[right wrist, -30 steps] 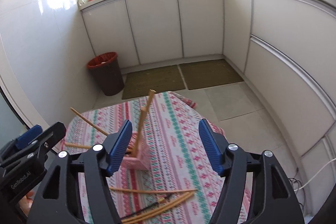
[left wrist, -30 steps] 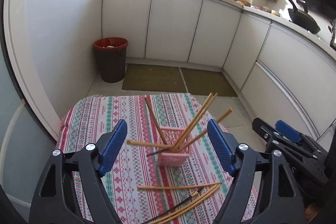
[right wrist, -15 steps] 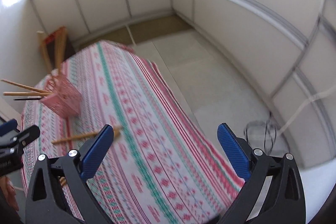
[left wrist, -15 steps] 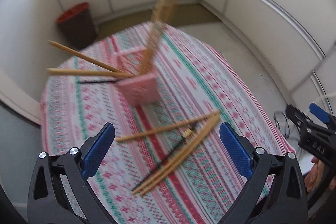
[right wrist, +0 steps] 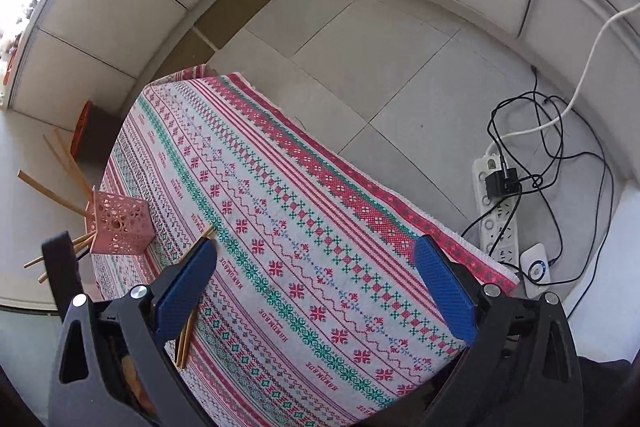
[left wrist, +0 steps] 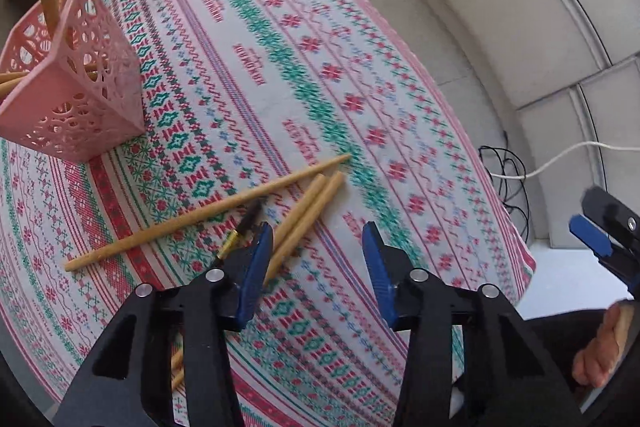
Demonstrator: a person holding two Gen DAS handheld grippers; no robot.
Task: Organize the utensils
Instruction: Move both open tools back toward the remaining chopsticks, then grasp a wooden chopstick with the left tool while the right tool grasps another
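The left gripper is aimed steeply down at the loose chopsticks on the tablecloth. Its jaws have just been closing and are now narrowed to a modest gap, yet nothing is pinched: only cloth is seen between the blue pads, and the nearest sticks lie just beside and partly under the left pad. The narrowing is probably meant to suit a thin stick, but the aim looks slightly off to the right.

The right gripper is held spread wide over bare cloth, with nothing between its pads; it seems to be kept clear and ready while the left one works.

The pink basket is set upright near the far left of the table, well apart from the loose pile, and several chopsticks are already stood in it, fanned against its rim. By that, the sorting is judged partly done. A dark brush with a gold ferrule is mixed among the loose sticks.
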